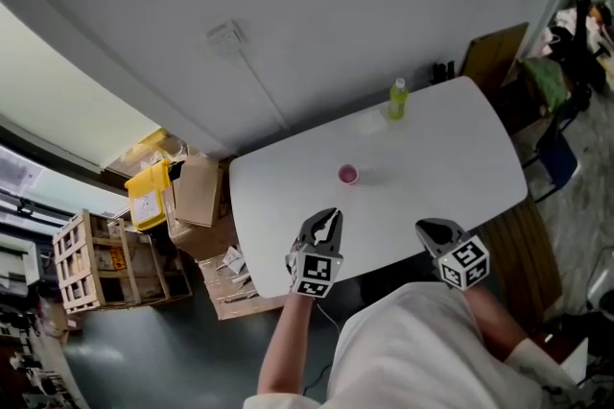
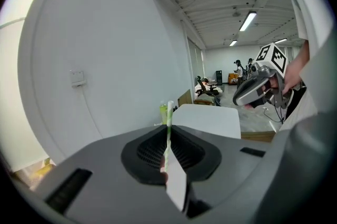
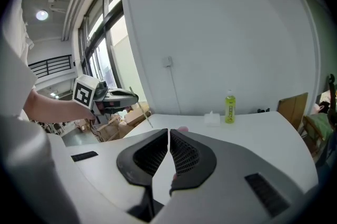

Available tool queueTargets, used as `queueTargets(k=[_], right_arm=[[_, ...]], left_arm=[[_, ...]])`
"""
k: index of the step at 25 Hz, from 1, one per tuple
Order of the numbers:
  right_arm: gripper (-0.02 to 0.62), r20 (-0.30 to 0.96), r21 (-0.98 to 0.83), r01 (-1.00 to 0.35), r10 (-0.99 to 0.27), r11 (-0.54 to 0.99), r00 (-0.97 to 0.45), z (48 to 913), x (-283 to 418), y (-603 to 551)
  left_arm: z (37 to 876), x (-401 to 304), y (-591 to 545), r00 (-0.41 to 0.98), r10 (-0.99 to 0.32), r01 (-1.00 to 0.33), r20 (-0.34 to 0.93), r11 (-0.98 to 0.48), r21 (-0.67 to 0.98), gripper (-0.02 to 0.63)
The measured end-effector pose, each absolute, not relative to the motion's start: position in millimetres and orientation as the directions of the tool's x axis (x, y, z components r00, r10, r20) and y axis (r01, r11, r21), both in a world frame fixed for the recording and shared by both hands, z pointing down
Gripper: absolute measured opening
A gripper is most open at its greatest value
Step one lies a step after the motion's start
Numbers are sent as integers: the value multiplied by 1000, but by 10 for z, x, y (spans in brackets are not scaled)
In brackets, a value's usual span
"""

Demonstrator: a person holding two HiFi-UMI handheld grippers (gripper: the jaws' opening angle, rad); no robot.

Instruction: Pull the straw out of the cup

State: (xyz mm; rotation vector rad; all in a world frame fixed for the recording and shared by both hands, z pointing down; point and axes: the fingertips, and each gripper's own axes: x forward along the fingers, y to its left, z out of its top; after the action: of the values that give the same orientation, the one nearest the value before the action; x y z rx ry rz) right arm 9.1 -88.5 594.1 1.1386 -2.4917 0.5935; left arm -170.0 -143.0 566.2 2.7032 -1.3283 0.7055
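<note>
A small pink cup point(image 1: 347, 174) stands near the middle of the white table point(image 1: 460, 157), with no straw in it. In the left gripper view a white-and-green straw point(image 2: 169, 122) stands upright, and my left gripper point(image 2: 168, 146) is shut on its lower part. That left gripper point(image 1: 329, 217) hovers over the table's near edge, apart from the cup. My right gripper point(image 1: 429, 227) hangs to its right, and in its own view the right gripper point(image 3: 168, 139) is shut on nothing. The cup point(image 3: 182, 129) peeks out just beyond its jaws.
A green bottle point(image 1: 397, 98) and a white tissue pack point(image 1: 369, 121) stand at the table's far side near the wall. Cardboard boxes point(image 1: 197, 191), a yellow bin point(image 1: 147, 194) and a wooden crate point(image 1: 96, 263) crowd the floor to the left.
</note>
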Motion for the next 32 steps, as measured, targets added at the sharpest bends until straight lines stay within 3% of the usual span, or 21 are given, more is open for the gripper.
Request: queueTargets(k=[14, 32], right_arm=[[38, 363, -196, -821, -738, 536, -569, 5517, 304, -132], [35, 311, -161, -699, -636, 697, -706, 5356, 419, -345]], left_arm=[[5501, -1884, -669, 518, -778, -824, 355, -566, -39, 23], [5174, -1583, -309, 453, -836, -876, 311, -483, -20, 23]])
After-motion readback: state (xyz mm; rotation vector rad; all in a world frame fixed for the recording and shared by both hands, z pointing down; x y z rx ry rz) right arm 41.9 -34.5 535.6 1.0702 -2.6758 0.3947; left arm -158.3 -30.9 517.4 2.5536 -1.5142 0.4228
